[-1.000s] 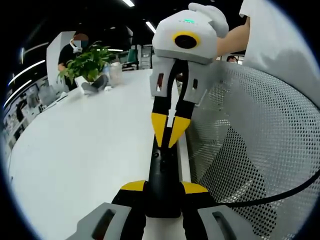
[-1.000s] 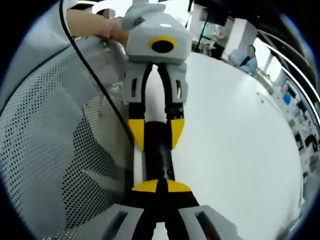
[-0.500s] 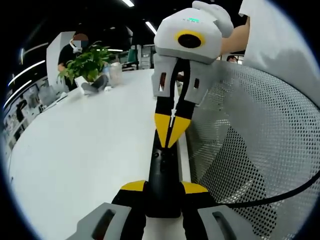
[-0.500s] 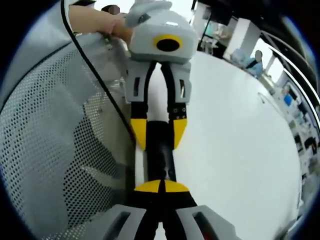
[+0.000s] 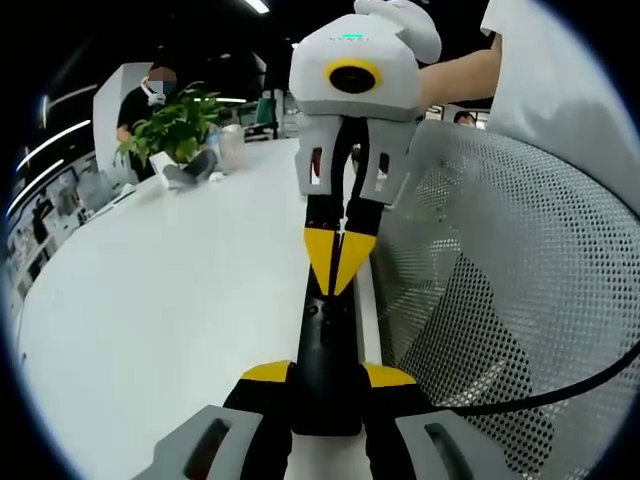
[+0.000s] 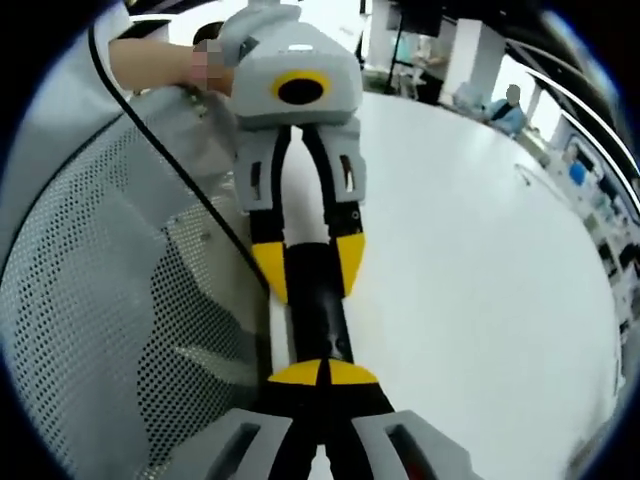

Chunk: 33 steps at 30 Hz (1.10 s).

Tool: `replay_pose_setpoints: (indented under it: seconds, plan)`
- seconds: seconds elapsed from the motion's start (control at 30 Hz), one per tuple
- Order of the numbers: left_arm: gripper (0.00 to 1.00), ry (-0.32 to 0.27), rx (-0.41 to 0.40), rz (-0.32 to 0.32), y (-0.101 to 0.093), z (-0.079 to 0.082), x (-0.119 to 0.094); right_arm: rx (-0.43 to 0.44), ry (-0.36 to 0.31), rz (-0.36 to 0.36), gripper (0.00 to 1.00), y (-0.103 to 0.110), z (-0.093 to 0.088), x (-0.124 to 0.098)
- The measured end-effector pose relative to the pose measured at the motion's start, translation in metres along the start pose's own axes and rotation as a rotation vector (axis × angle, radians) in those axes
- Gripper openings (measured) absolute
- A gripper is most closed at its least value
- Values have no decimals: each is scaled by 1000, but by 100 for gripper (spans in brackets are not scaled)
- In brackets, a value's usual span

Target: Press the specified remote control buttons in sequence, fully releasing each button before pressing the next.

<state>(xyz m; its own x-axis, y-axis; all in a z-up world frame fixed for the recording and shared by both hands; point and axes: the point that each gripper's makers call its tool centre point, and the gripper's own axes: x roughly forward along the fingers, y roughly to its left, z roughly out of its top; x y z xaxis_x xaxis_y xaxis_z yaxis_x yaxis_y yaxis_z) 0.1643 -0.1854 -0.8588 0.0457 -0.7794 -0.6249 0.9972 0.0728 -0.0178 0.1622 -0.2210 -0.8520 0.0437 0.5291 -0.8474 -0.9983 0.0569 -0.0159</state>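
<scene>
On the left, the left tongs [image 5: 328,375] are gripping the near end of the black remote control [image 5: 325,340], holding it over the white tabletop [image 5: 170,300] beside a mesh chair back [image 5: 500,300]. Further right, the right tongs [image 5: 337,283], jaws closed to a point with nothing between them, are now touching the remote's face where a second ago they were slightly spread above it. Judging by this, a button press is under way, and a full lift-off should follow before the next button.
</scene>
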Motion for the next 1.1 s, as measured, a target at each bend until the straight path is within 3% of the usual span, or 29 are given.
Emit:
replay_pose_setpoints:
  seconds: [0.47,0.8,1.1]
  plan:
    - [25,-2,-4,0,0,0,0,35,25,5,0,-4,-9,-4]
    - [25,-2,-3,0,0,0,0,-22,99,-4,0,-4,-8,-1]
    - [25,-3,-5,-1,0,0,0,50,33,28,0,-5,-10,-5]
